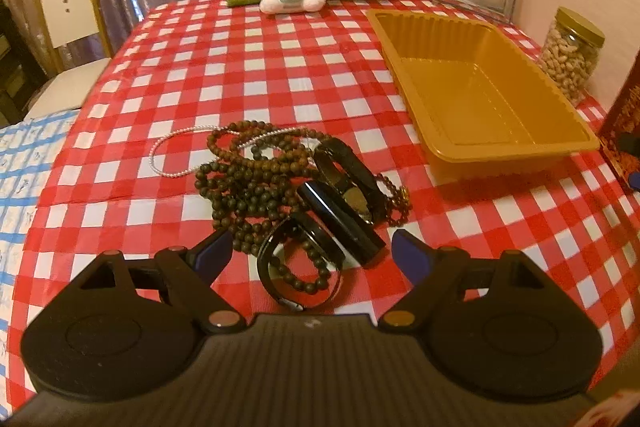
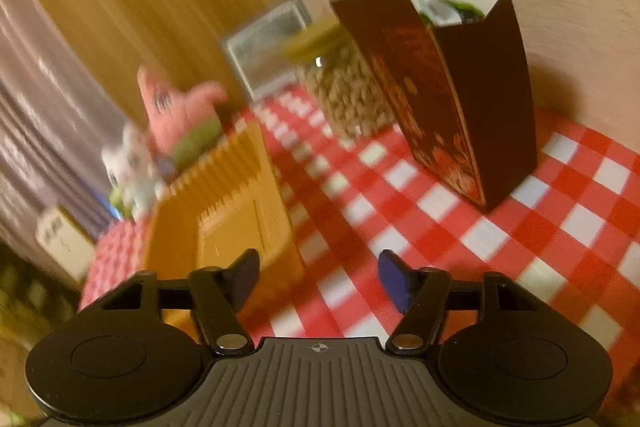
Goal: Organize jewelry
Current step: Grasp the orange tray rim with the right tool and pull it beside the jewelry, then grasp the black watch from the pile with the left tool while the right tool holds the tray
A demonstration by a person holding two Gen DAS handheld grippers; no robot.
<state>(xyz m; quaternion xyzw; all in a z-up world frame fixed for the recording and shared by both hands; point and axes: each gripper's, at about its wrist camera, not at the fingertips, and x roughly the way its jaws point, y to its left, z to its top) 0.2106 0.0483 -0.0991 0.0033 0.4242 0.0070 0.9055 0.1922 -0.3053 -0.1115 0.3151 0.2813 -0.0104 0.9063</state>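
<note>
A counter (image 1: 240, 59) under a red-and-white checked cloth carries everything. Toward its right side stands a gold plastic tray (image 1: 516, 143), nothing in it. Near the tray, on the cloth, lies the jewelry heap: dark brown bead strands (image 1: 244, 183), black bangles (image 1: 340, 215) overlapping them, and a thin silver chain (image 1: 176, 143) trailing left. The left gripper (image 1: 310, 249) hangs just above the heap, jaws released and spread around the nearest bangle without touching. The right gripper (image 2: 319, 277) sits beside the tray's corner, jaws released, nothing between them
</note>
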